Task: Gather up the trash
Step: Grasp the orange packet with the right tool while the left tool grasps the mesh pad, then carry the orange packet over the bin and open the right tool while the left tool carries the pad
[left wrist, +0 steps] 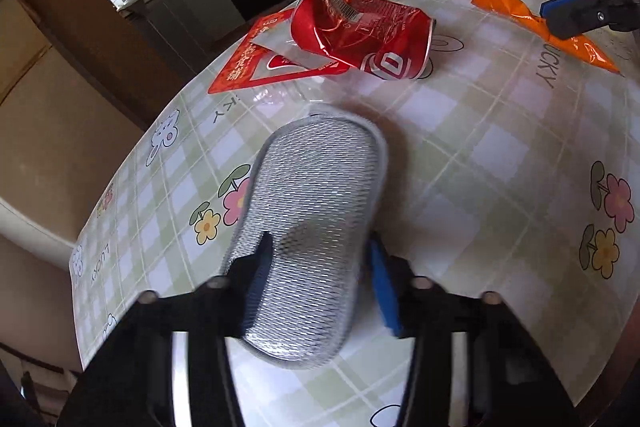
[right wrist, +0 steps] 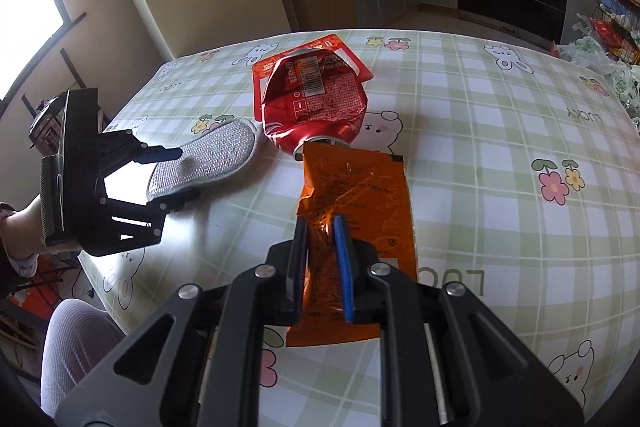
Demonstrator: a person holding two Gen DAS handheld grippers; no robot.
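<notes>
A kitchen with dark ovens and tiled walls is lying behind a tabletop (right wrist: 500, 131) dressed in a green-check cloth printed with bears and flowers. The right hand-held gripper (right wrist: 320, 227) is pinching an orange foil wrapper (right wrist: 360, 187), its jaws drawn close together on the crinkled, glossy sheet, which is hanging flat over the cloth just in front of a crushed red drink can (right wrist: 316, 103). The can, dented and showing a barcode panel, is lying on its side atop a flat red packet (left wrist: 256, 63) near the tabletop's far edge. The left hand-held gripper (left wrist: 316, 251) is straddling a grey mesh scouring pad (left wrist: 316, 211), an oval with a pale rim, beside the can; its jaws are narrowed around the pad's end and appear to be pressing it, though motion blur is making contact hard to confirm. A sleeve cuff and hand (right wrist: 22, 227) are showing behind it.
</notes>
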